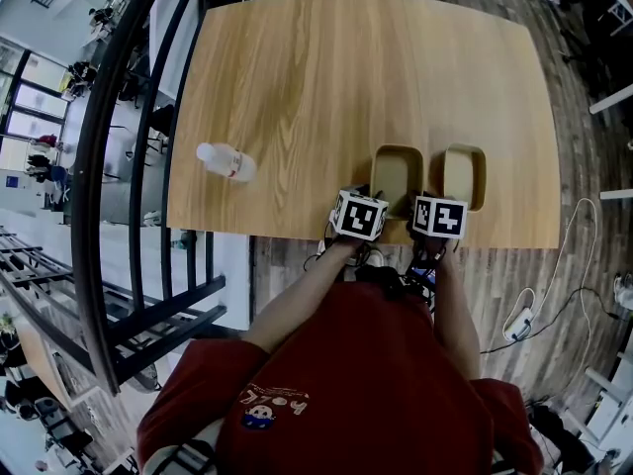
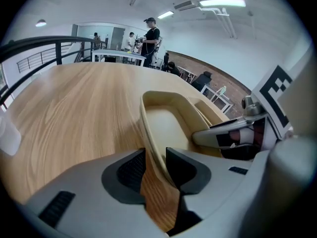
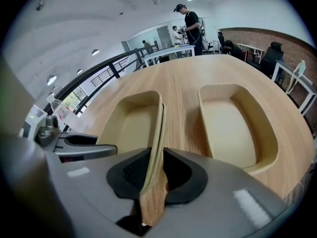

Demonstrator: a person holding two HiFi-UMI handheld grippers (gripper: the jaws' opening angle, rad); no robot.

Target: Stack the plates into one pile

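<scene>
Two beige oblong plates lie side by side near the table's front edge: the left plate (image 1: 396, 171) (image 2: 166, 123) (image 3: 133, 123) and the right plate (image 1: 463, 174) (image 3: 233, 128). My left gripper (image 1: 374, 196) (image 2: 155, 165) straddles the left plate's near-left rim, with a gap showing beside the rim, so it is open. My right gripper (image 1: 420, 200) (image 3: 156, 170) straddles the same plate's right rim. That thin rim runs between its pads, which stand close to it without clearly pressing. Each gripper shows at the edge of the other's view.
A clear plastic bottle (image 1: 226, 161) lies on its side at the table's left. The wooden table (image 1: 346, 67) stretches away beyond the plates. A black railing (image 1: 119, 166) runs along the left. People stand at desks far behind (image 2: 148, 36).
</scene>
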